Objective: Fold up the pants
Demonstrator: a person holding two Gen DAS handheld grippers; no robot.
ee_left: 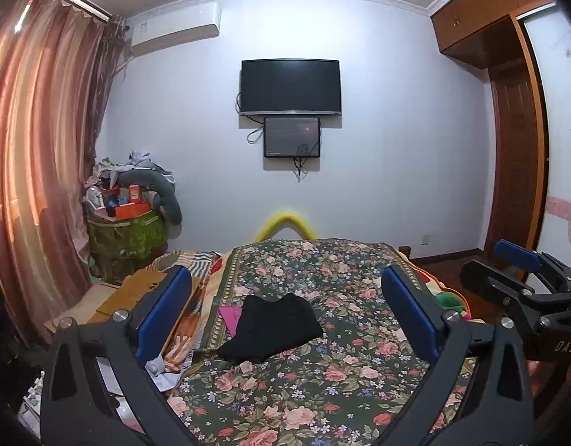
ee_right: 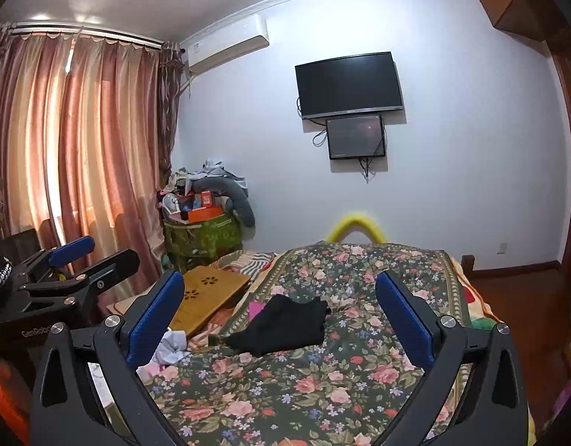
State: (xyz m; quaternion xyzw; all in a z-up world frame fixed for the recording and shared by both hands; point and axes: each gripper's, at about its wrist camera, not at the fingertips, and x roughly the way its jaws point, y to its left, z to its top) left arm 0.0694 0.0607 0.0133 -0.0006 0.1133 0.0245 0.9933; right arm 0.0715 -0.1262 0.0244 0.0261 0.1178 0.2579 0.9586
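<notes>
Black cloth: the pants [ee_left: 272, 329] lie bunched in a loose heap on the floral bedspread [ee_left: 345, 383], left of the bed's middle line; a dark tail of fabric trails toward the near left edge; neither gripper touches them
Pink item: a pink scrap [ee_left: 230, 316] sits just beside the pants on their left, partly tucked under the black cloth; what it is cannot be told
Left gripper: the left gripper [ee_left: 285, 303] is held above the bed with its blue-padded fingers spread wide; nothing between them; the pants show in the gap, well ahead of the tips
Right gripper: the right gripper [ee_right: 280, 306] is likewise wide apart and holds nothing; the pants appear between its fingers, further along the bed; it also shows at the right edge of the left wrist view
Bed surroundings: a wooden lap desk [ee_right: 207, 295] lies on the bed's left side beside a striped blanket [ee_left: 202, 260]; a yellow arch [ee_left: 285, 223] rises behind the far end
Room: a television [ee_left: 290, 86] hangs on the far wall with a smaller screen [ee_left: 292, 137] just below it; an air conditioner [ee_left: 174, 29] is mounted high to the left; pink curtains [ee_left: 36, 141] cover the left wall; a green hamper [ee_left: 127, 239] piled with clutter stands in the corner
</notes>
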